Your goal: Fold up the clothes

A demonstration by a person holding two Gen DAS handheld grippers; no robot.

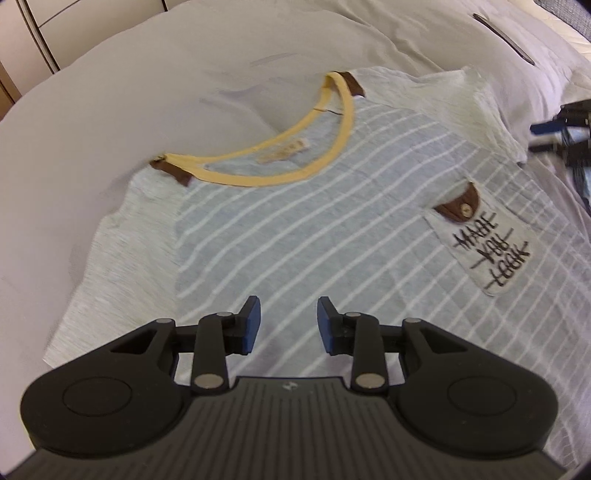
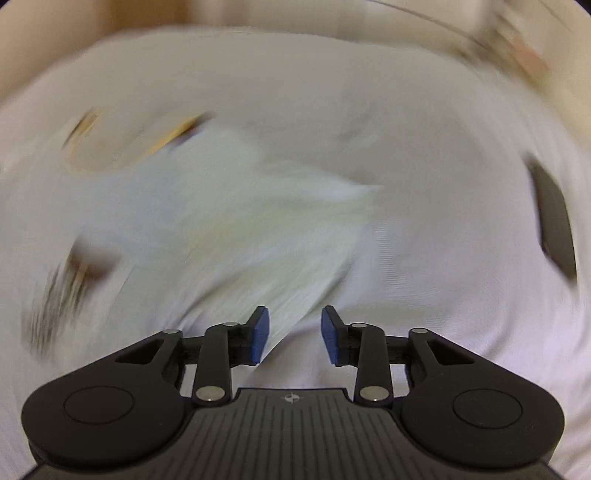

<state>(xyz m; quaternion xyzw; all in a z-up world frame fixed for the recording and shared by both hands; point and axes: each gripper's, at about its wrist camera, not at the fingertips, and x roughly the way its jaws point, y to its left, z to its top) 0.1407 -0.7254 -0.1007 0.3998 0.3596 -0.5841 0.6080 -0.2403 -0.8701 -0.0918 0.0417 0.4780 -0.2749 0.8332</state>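
Observation:
A light blue T-shirt (image 1: pixel 314 206) with white stripes, a yellow collar (image 1: pixel 295 147) and a printed chest pocket (image 1: pixel 480 243) lies flat, front up, on a white bed sheet (image 1: pixel 110 103). My left gripper (image 1: pixel 288 325) is open and empty, just above the shirt's lower chest. In the right wrist view the picture is blurred: the shirt's pale sleeve (image 2: pixel 258 229) lies ahead, with the collar (image 2: pixel 177 133) at far left. My right gripper (image 2: pixel 293 334) is open and empty over the sleeve's edge.
A dark flat object (image 1: pixel 502 38) lies on the sheet at the far right; it also shows in the right wrist view (image 2: pixel 554 221). The other gripper (image 1: pixel 565 125) shows at the right edge. A wooden cabinet (image 1: pixel 33 33) stands beyond the bed at the left.

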